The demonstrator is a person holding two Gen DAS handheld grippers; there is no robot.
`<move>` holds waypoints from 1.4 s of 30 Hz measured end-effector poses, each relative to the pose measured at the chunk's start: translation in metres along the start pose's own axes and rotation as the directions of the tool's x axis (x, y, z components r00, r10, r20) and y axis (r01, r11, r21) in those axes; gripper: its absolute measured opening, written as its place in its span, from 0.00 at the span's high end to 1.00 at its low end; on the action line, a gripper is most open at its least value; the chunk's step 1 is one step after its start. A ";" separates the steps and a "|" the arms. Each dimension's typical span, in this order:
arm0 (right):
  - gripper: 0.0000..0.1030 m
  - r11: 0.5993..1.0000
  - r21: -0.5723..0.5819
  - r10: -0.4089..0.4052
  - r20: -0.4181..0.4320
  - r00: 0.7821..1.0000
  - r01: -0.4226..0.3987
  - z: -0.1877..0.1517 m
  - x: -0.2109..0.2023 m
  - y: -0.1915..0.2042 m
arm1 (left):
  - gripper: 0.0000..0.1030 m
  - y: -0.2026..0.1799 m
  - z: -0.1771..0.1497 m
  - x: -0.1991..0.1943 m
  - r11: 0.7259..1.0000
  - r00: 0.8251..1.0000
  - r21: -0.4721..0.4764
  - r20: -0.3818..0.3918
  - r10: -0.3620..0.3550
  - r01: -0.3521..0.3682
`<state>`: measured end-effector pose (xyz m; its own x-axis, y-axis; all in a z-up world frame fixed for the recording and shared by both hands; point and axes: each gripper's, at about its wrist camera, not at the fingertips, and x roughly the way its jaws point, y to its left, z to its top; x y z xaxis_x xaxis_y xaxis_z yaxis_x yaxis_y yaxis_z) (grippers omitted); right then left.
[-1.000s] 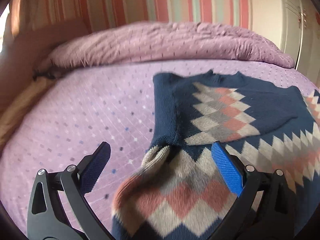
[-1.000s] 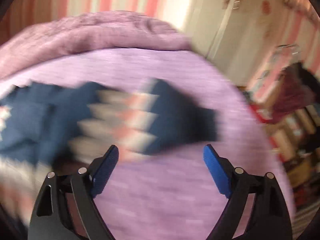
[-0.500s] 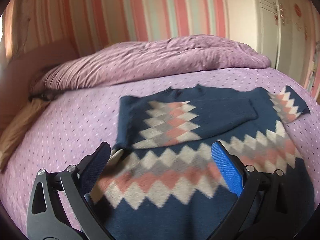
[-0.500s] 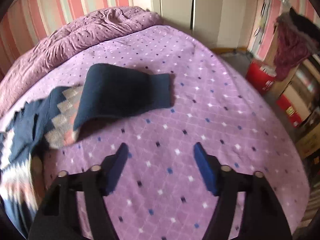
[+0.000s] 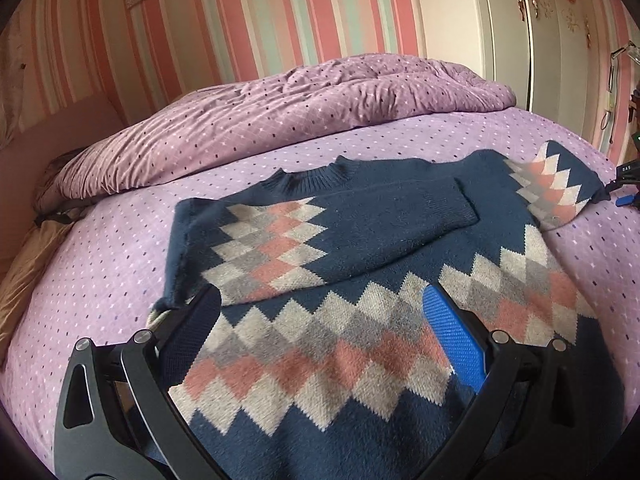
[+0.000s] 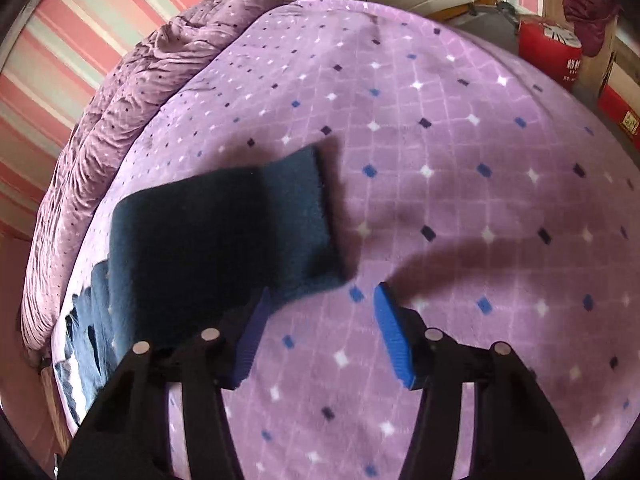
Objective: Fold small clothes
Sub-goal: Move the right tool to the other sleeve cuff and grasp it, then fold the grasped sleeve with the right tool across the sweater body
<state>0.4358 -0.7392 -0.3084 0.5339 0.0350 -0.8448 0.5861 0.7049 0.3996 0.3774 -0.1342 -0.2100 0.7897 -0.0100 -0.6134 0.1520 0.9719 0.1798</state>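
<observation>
A navy sweater [image 5: 360,240] with pink, grey and white diamonds lies flat on the purple bed [image 5: 100,260]. Its left sleeve [image 5: 300,248] is folded across the chest. Its right sleeve [image 5: 556,192] stretches out to the right. My left gripper [image 5: 320,320] is open and empty, held above the sweater's lower body. My right gripper [image 6: 320,320] is open and empty, just in front of the navy cuff [image 6: 240,240] of the right sleeve, with its left finger beside the cuff's near edge. The right gripper's tip also shows at the far right of the left wrist view [image 5: 624,192].
A rumpled purple duvet [image 5: 280,112] is heaped along the far side of the bed below the striped wall. A white wardrobe [image 5: 520,20] stands at the right. Red boxes [image 6: 552,48] sit on the floor beyond the bed's edge.
My left gripper has pulled back and up from the sweater, so the whole garment now shows. My right gripper has moved in close to the right sleeve's cuff and its jaws have narrowed.
</observation>
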 end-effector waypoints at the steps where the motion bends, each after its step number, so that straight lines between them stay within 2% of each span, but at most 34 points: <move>1: 0.47 1.000 0.005 0.007 -0.001 1.000 -0.007 0.002 0.003 0.000 | 0.03 -0.001 0.000 0.003 1.000 1.000 0.003 -0.003 0.001 -0.001; 3: 0.47 1.000 -0.004 0.018 0.008 1.000 -0.018 0.004 0.007 0.003 | 0.03 0.000 0.000 0.009 1.000 1.000 -0.001 -0.010 0.000 0.000; 5: 0.56 0.999 -0.030 0.029 0.011 1.000 -0.028 0.005 0.011 0.011 | 0.03 0.002 -0.001 0.012 1.000 1.000 -0.009 -0.011 -0.003 0.003; 7: 0.81 0.998 -0.069 -0.002 0.007 1.000 0.002 0.002 0.018 0.022 | 0.03 0.005 -0.001 0.012 1.000 1.000 -0.013 -0.010 -0.001 0.001; 12: 0.86 0.998 -0.060 -0.026 0.064 0.998 0.029 0.000 0.007 0.032 | 0.03 0.015 -0.003 0.009 1.000 1.000 -0.020 -0.014 0.002 -0.002; 19: 0.87 0.988 -0.123 -0.065 0.209 0.976 0.092 0.011 -0.060 0.059 | 0.03 0.036 -0.003 -0.001 0.999 1.000 -0.048 0.003 0.012 -0.011; 20: 0.87 0.981 -0.158 -0.076 0.233 0.970 0.114 0.010 -0.071 0.069 | 0.03 0.040 -0.003 -0.003 0.998 1.000 -0.060 0.002 0.006 -0.006; 22: 0.87 0.960 -0.254 -0.042 0.275 0.961 0.115 0.006 -0.097 0.105 | 0.03 0.047 -0.004 -0.008 0.997 1.000 -0.075 0.010 -0.002 0.003; 24: 0.87 0.947 -0.309 0.002 0.288 0.958 0.091 0.001 -0.113 0.135 | 0.03 0.055 -0.004 -0.010 0.998 1.000 -0.065 0.002 0.001 -0.001; 27: 0.87 0.916 -0.402 0.105 0.274 0.956 0.015 -0.016 -0.131 0.202 | 0.03 0.077 -0.005 -0.015 0.995 1.000 -0.099 0.004 -0.002 0.002; 30: 0.87 0.887 -0.451 0.209 0.205 0.956 -0.098 -0.040 -0.128 0.270 | 0.03 0.103 -0.005 -0.017 0.990 1.000 -0.138 0.015 0.020 -0.017; 33: 0.87 0.845 -0.510 0.263 0.136 0.955 -0.159 -0.078 -0.106 0.335 | 0.03 0.128 -0.006 -0.017 0.983 1.000 -0.181 0.008 0.029 -0.027; 35: 0.87 0.814 -0.550 0.272 0.079 0.959 -0.186 -0.113 -0.077 0.380 | 0.03 0.142 -0.007 -0.017 0.981 0.999 -0.192 0.008 0.042 -0.039; 39: 0.87 0.764 -0.598 0.274 -0.039 0.961 -0.242 -0.187 -0.017 0.443 | 0.03 0.164 -0.008 -0.015 0.980 0.997 -0.182 0.005 0.083 -0.081; 42: 0.87 0.703 -0.679 0.217 -0.082 0.973 -0.214 -0.253 0.022 0.479 | 0.03 0.183 -0.010 -0.008 0.972 0.993 -0.208 -0.004 0.116 -0.114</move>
<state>0.5744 -0.2211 -0.2258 0.5967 0.2450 -0.7641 -0.1159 0.9686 0.2201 0.3924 0.0459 -0.1798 0.7996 0.1035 -0.5915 -0.0658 0.9942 0.0850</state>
